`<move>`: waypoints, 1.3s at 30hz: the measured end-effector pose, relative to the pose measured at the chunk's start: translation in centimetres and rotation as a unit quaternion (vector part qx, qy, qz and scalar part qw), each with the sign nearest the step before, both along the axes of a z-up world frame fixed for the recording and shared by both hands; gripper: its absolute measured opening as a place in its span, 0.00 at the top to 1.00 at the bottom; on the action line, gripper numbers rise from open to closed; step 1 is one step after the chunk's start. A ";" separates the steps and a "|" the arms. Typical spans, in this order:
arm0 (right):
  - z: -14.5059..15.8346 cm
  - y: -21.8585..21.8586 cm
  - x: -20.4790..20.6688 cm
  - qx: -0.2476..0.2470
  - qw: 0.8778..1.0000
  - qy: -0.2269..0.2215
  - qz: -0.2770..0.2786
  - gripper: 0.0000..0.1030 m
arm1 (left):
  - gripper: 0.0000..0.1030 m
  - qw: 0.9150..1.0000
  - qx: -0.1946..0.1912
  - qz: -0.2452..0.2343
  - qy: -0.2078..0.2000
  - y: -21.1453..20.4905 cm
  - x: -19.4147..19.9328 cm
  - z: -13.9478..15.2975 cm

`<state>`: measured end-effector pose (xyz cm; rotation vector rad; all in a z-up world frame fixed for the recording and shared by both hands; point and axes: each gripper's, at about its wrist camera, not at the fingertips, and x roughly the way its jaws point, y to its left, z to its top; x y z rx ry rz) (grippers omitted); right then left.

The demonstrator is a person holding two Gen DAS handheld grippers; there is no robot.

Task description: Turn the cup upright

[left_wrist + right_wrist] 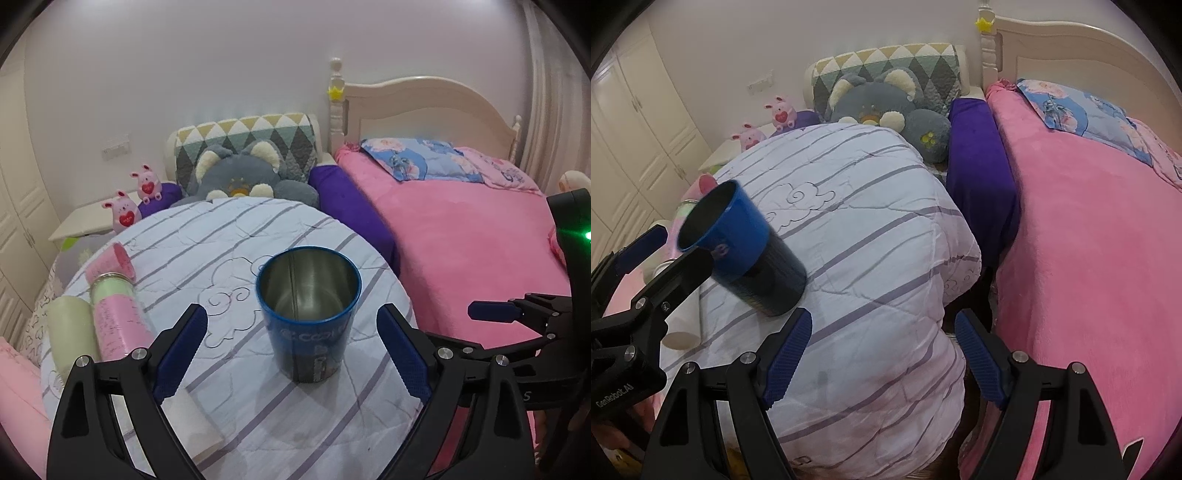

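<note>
A blue metal cup stands upright on the white striped quilt, mouth up, its steel inside showing. My left gripper is open, its blue-padded fingers either side of the cup with clear gaps, not touching it. In the right wrist view the cup sits at the left with the left gripper's fingers by it. My right gripper is open and empty over the quilt's right edge, apart from the cup. It also shows at the right of the left wrist view.
A pink-and-green bottle, a pale green cylinder and a pink cap lie at the quilt's left. A white folded paper lies near the front. A grey plush toy sits behind. A pink bed is to the right.
</note>
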<state>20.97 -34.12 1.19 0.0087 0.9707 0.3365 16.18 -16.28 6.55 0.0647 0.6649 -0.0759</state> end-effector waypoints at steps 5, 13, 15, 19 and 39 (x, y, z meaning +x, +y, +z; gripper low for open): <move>0.9 1.2 -2.2 -0.005 1.000 -0.012 0.002 0.21 | 0.06 1.000 0.002 -0.003 -0.010 0.9 -2.2 0.7; 1.2 4.0 -6.4 -0.011 0.999 -0.024 0.019 0.21 | 0.05 0.999 0.001 0.007 -0.031 3.8 -6.3 1.2; 1.0 4.8 -7.3 -0.011 0.999 -0.025 0.022 0.21 | 0.05 0.999 0.003 0.008 -0.032 4.5 -7.1 1.0; 0.4 6.5 -8.7 -0.011 0.999 -0.023 0.031 0.21 | 0.05 0.999 0.007 0.014 -0.034 6.6 -8.5 0.6; -0.4 11.6 -12.6 0.030 0.994 -0.099 0.021 0.21 | 0.03 0.995 0.016 0.041 -0.094 13.0 -11.5 -2.2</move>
